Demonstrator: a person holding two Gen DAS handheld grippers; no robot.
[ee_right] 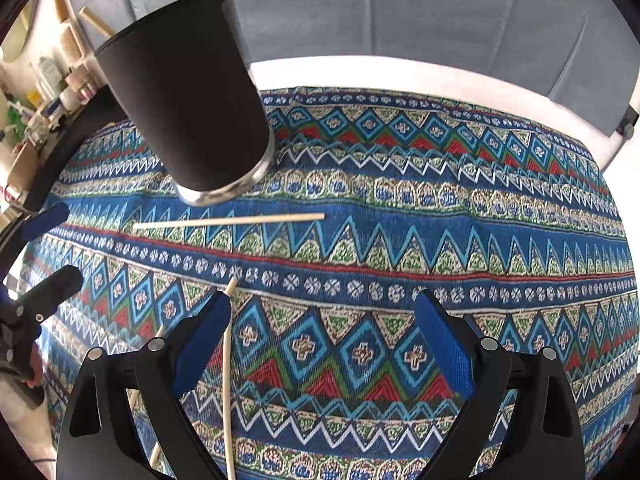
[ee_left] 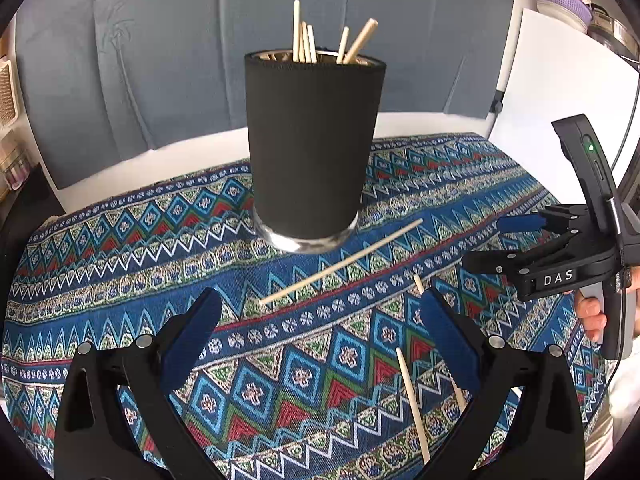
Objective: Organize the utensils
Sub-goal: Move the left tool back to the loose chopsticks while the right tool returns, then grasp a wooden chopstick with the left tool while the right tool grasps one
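Note:
A tall black cup (ee_left: pixel 314 148) with a steel base stands upright on the patterned cloth and holds several wooden chopsticks (ee_left: pixel 304 42). It also shows in the right wrist view (ee_right: pixel 188 92). One loose chopstick (ee_left: pixel 340 267) lies on the cloth just in front of the cup, and it shows in the right wrist view (ee_right: pixel 228 221) too. Two more chopsticks (ee_left: pixel 412 400) lie nearer, by my left gripper's right finger. My left gripper (ee_left: pixel 320 328) is open and empty above the cloth. My right gripper (ee_right: pixel 324 336) is open and empty, with a chopstick (ee_right: pixel 227 380) below its left finger.
The blue patterned cloth (ee_left: pixel 120 264) covers the table, with a grey backdrop (ee_left: pixel 160 60) behind. A white board (ee_left: pixel 560 112) stands at the right. Kitchenware (ee_left: pixel 568 0) sits at the far right, and shelf clutter (ee_right: pixel 40 92) at the far left.

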